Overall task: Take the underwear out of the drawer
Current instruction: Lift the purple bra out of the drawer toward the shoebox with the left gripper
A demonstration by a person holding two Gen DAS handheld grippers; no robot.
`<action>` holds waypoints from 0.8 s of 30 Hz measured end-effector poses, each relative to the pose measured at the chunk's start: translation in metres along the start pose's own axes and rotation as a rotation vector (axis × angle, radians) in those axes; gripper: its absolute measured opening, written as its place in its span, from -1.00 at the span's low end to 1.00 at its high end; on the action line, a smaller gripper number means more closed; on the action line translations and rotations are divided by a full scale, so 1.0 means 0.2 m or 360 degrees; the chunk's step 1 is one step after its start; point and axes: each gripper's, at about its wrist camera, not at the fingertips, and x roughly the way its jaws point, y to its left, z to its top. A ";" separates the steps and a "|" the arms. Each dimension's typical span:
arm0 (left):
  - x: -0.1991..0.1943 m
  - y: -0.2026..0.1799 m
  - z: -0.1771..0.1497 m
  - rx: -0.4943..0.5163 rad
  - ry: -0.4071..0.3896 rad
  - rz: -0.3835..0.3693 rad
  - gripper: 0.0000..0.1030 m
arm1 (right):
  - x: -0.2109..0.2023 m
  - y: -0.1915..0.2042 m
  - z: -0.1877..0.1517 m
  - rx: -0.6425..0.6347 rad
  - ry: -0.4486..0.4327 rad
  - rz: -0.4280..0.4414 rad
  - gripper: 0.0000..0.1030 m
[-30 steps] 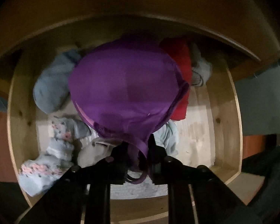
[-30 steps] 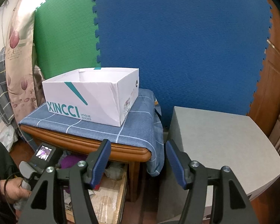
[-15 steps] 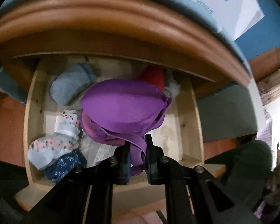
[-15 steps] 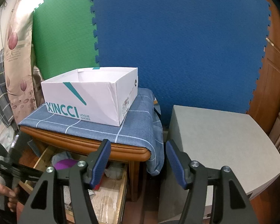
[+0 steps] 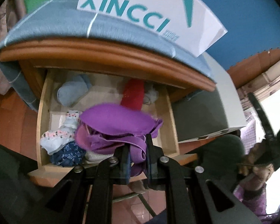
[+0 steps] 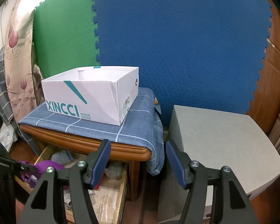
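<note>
I have the purple fabric underwear (image 5: 117, 123) pinched in my left tool (image 5: 137, 155), lifted above the wooden drawer (image 5: 39, 115); right tool (image 6: 137, 160) gapes empty. Next: carry it clear.

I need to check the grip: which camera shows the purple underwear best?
The left wrist view: the purple underwear fills the middle, its band pinched in the left gripper above the open drawer. The right wrist view shows only a purple patch at lower left.
</note>
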 end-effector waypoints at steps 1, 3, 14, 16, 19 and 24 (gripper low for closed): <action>-0.03 -0.01 0.00 0.0010 -0.0010 -0.0009 -0.80 | 0.00 0.00 0.00 -0.0001 0.0001 0.0000 0.22; -0.08 -0.05 0.00 0.0035 -0.0026 -0.0033 -0.80 | 0.00 0.00 0.00 -0.0005 0.0001 0.0001 0.22; -0.42 -0.18 0.11 0.0090 -0.0140 -0.0166 -0.80 | 0.00 0.01 0.00 -0.0007 0.0001 0.0001 0.22; -0.50 -0.22 0.15 0.0104 -0.0159 -0.0199 -0.80 | 0.01 0.00 0.00 -0.0005 0.0002 0.0003 0.22; -0.61 -0.27 0.23 0.0092 -0.0167 -0.0272 -0.80 | 0.01 0.00 0.00 -0.0006 0.0001 0.0004 0.22; -0.81 -0.36 0.43 0.0088 -0.0202 -0.0393 -0.80 | 0.01 0.00 0.00 -0.0003 0.0000 0.0005 0.22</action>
